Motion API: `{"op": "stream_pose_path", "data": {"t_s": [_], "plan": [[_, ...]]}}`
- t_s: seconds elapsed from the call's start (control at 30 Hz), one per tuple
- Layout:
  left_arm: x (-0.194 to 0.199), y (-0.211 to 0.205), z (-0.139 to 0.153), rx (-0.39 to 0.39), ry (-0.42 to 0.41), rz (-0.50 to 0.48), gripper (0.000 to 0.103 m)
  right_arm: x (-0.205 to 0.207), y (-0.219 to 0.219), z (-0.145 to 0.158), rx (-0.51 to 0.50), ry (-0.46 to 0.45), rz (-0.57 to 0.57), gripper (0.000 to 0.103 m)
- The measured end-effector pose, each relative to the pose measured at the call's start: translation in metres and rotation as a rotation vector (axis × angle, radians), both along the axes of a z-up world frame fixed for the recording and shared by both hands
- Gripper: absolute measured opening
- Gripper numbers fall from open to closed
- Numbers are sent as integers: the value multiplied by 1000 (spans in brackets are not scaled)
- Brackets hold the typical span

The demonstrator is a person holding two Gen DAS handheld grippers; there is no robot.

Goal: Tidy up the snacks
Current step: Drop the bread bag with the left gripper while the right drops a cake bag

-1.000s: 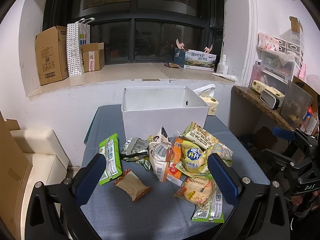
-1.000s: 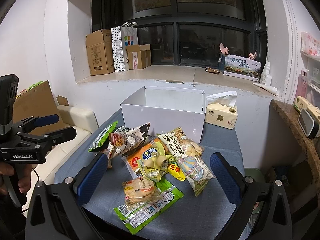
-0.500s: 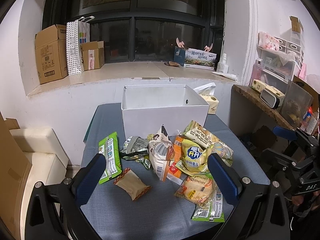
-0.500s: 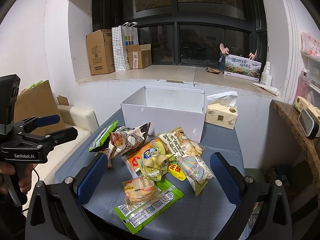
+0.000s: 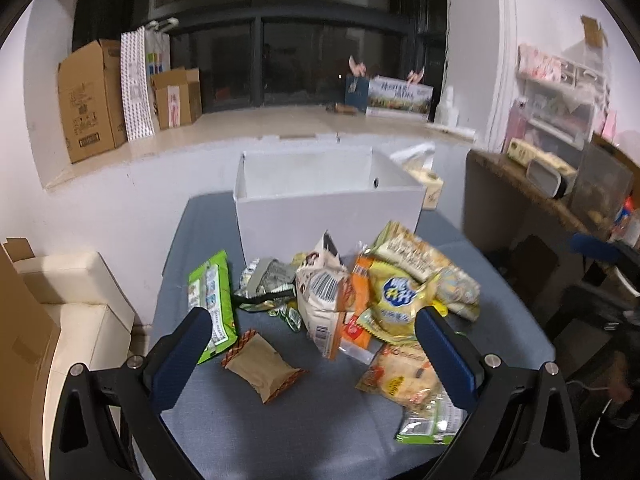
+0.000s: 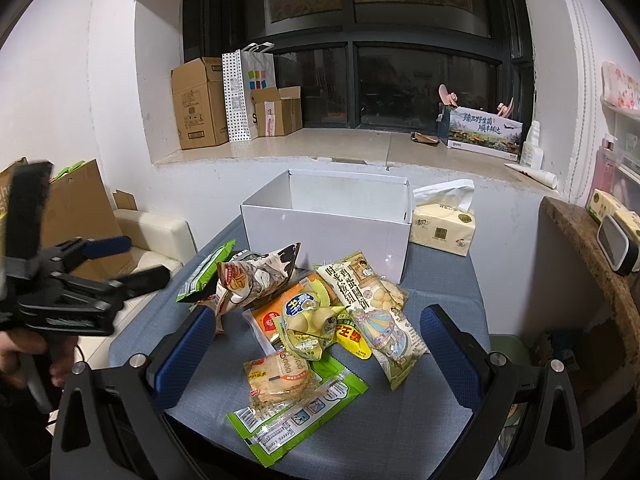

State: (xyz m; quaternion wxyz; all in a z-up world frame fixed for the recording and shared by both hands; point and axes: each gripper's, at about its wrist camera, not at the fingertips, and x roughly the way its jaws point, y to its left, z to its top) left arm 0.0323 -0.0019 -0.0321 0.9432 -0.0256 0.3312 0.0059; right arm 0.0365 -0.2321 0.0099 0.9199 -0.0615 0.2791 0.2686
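Observation:
A pile of snack packets [image 5: 384, 292] lies on the blue-grey table [image 5: 304, 432] in front of an open, empty white box [image 5: 328, 204]. A brown packet [image 5: 262, 366] and a green packet [image 5: 210, 300] lie apart on the left. My left gripper [image 5: 316, 354] is open and empty, above the table's near side. In the right wrist view the pile [image 6: 320, 308] and box [image 6: 328, 216] show too. My right gripper [image 6: 316, 348] is open and empty over a cracker packet [image 6: 276, 376]. The left gripper [image 6: 120, 260] appears at the left edge.
A tissue box [image 6: 444, 228] stands right of the white box. A cream sofa [image 5: 76, 308] and cardboard [image 6: 76, 216] are left of the table. A wooden shelf [image 6: 592, 252] with small items is on the right. Cardboard boxes [image 6: 200, 104] sit on the window ledge.
The left gripper has moved forward and slightly down toward the snacks, its view now blurred. The right gripper has hardly moved. Both stay open.

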Motion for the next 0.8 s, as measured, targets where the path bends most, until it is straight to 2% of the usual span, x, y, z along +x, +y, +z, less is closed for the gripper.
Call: {"op": "stream_pose_path", "data": {"t_s": [0.1,0.23,0.3,0.4,0.43,0.47,0.5,0.57,0.6,0.8], "plan": [[22,-2,-18,10,26,-21,103,2,-1,-3,0,9,-2,103],[57,-13,-48,98,80,-28,103,4,-3,-4,5,14,-9,103],[74,-17,-59,116,98,-43,103,5,-5,-5,7,17,-11,103],[95,-21,-74,173,121,-23,103,7,-8,-6,10,25,-21,103],[100,-21,-78,182,127,-22,99,7,-10,-7,14,27,-24,103],[105,-21,-83,182,139,-23,84,7,-11,-7,16,29,-25,103],[109,-20,-87,175,150,-19,62,8,-13,-7,17,31,-28,103],[111,-18,-90,163,155,-12,45,8,-15,-8,19,34,-34,103],[109,-17,-89,155,151,-17,40,9,-16,-10,21,36,-37,103],[76,-9,-66,60,71,-68,38,18,-24,-18,30,67,-58,103]]}}
